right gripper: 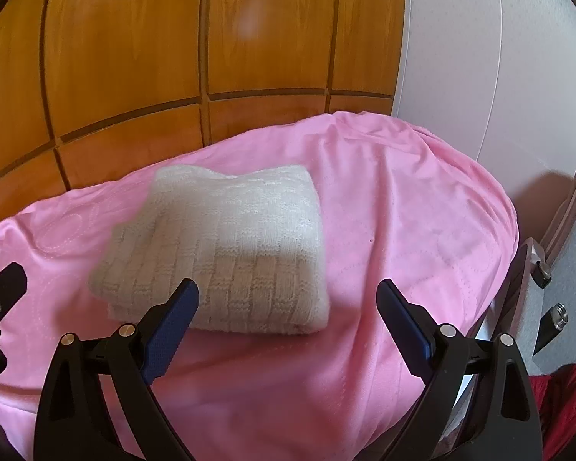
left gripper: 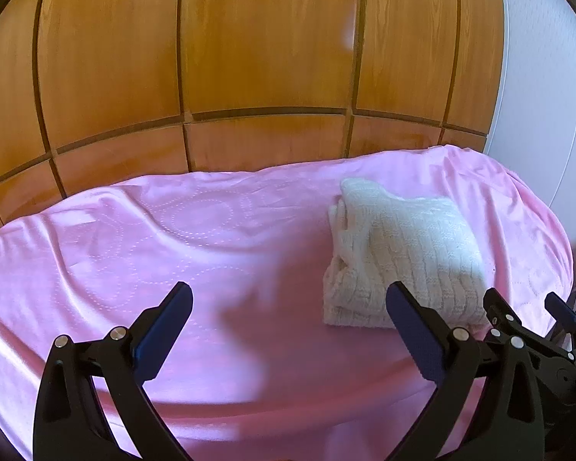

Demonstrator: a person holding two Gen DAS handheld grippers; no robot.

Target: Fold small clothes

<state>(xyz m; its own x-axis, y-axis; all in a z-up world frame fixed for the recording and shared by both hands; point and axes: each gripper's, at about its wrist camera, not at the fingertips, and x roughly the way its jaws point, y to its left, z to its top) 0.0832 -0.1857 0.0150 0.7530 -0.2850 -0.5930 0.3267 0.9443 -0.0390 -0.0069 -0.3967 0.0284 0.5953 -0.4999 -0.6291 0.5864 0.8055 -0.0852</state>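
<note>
A cream knitted garment (left gripper: 403, 253) lies folded into a thick rectangle on the pink cloth (left gripper: 172, 238). In the right wrist view the garment (right gripper: 230, 242) sits left of centre on the pink cloth (right gripper: 403, 211). My left gripper (left gripper: 288, 307) is open and empty above the cloth, left of the garment. My right gripper (right gripper: 288, 303) is open and empty, just in front of the garment's near edge. The right gripper also shows at the right edge of the left wrist view (left gripper: 526, 307). Part of the left gripper shows at the left edge of the right wrist view (right gripper: 4, 288).
A wooden panelled wardrobe (left gripper: 249, 57) stands behind the pink surface. A white wall (right gripper: 499, 57) is to the right. A chair frame with metal knobs (right gripper: 556, 269) and a red cloth (right gripper: 556, 403) are at the far right.
</note>
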